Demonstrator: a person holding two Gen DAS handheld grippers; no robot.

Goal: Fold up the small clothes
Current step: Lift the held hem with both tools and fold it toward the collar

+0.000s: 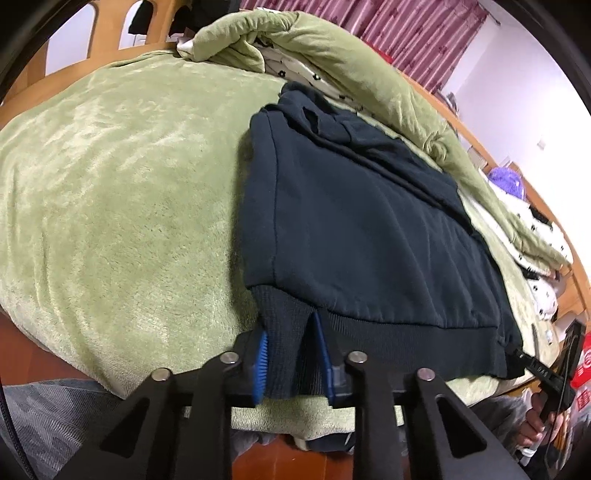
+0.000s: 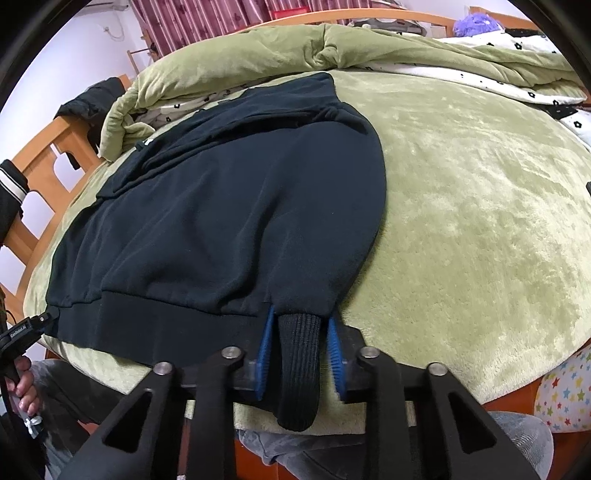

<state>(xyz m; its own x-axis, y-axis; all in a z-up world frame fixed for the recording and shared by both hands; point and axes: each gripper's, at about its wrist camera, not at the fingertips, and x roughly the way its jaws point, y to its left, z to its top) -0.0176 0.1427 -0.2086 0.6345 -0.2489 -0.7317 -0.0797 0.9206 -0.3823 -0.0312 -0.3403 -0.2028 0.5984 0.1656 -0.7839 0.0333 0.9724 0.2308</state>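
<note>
Dark sweatshirt (image 1: pixel 369 229) flat on green bed (image 1: pixel 110 203); your left gripper (image 1: pixel 291 358) and right gripper (image 2: pixel 299 350) each pinch its near ribbed hem.

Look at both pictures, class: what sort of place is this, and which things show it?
Most likely a bedroom. A dark garment lies on a bed with a green blanket, a rolled quilt sits behind it, the wooden bed frame shows at the edge, and curtains hang beyond.

A green plush blanket (image 1: pixel 110 206) covers the bed, with a rumpled green quilt (image 2: pixel 229 70) at its far side, striped maroon curtains (image 2: pixel 207 22) beyond, and a purple fluffy toy (image 2: pixel 476 24) far right.
</note>
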